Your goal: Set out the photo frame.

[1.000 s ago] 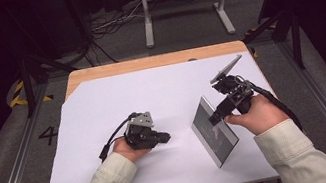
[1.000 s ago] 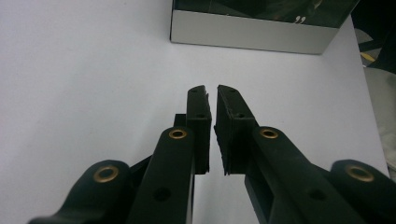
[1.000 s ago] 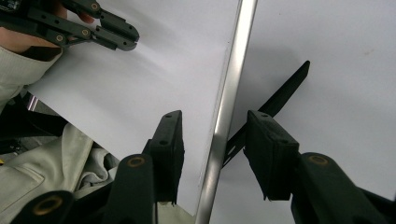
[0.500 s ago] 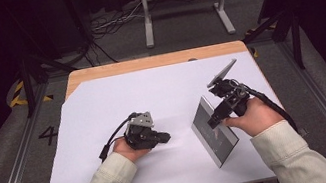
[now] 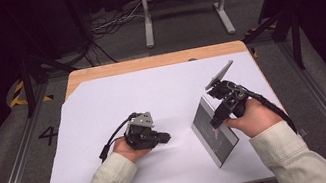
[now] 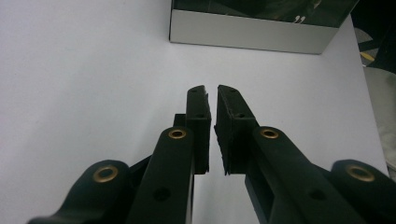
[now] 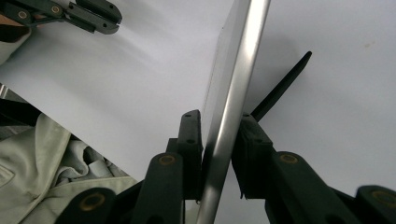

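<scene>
Right hand-held gripper [image 5: 217,118]: jaws have just been closing and now clamp the edge of the grey panel [image 5: 212,131], which stands between them. Compared with a second ago, the panel's position appears unaltered.

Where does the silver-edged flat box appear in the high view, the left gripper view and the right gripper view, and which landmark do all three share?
High view: the flat box lies right of centre, beside the right gripper.
Left gripper view: along the top edge, right of centre.
Right gripper view: seen edge-on, rising from bottom centre between the jaws.
Shared landmark: the white sheet beneath it.
</scene>
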The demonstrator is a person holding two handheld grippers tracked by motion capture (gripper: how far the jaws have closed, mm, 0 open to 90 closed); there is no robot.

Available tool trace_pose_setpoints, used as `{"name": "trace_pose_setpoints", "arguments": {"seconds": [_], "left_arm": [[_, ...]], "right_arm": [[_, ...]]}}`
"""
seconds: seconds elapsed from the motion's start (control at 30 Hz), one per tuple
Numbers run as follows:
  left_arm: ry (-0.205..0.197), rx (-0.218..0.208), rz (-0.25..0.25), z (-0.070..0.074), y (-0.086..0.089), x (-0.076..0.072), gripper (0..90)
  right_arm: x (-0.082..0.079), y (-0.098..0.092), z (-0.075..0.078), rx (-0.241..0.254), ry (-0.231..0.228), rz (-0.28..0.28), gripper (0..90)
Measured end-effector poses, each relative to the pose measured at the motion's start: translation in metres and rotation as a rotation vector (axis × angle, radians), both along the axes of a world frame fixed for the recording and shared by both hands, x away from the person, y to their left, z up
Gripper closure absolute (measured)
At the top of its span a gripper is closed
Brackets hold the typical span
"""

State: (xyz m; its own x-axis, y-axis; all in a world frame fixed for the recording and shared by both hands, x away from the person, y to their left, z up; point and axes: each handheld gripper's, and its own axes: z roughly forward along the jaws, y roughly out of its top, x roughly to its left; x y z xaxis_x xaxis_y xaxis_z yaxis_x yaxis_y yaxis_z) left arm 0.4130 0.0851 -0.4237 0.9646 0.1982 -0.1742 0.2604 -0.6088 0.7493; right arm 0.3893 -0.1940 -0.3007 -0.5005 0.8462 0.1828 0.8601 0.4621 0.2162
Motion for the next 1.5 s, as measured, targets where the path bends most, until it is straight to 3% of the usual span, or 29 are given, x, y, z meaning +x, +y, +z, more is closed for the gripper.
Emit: {"name": "trace_pose_setpoints", "arguments": {"seconds": [0.4, 0.93, 1.1, 1.3, 1.5], "left_arm": [[-0.005, 0.000, 0.006, 0.001, 0.004, 0.000, 83.4], [-0.001, -0.006, 0.068, 0.001, 0.027, -0.006, 82.6], [-0.001, -0.006, 0.095, 0.000, 0.035, -0.009, 81.8], [0.000, -0.008, 0.121, 0.000, 0.045, -0.012, 81.5], [0.001, -0.012, 0.152, 0.000, 0.056, -0.016, 81.4]], "right_arm": [[0.000, 0.002, 0.003, -0.023, -0.009, 0.024, 81.4], [0.008, 0.009, 0.021, -0.053, -0.058, 0.151, 82.9], [0.012, 0.013, 0.028, -0.071, -0.095, 0.226, 82.9], [0.018, 0.017, 0.034, -0.076, -0.109, 0.265, 82.9], [0.025, 0.025, 0.040, -0.088, -0.129, 0.378, 83.0]]}}
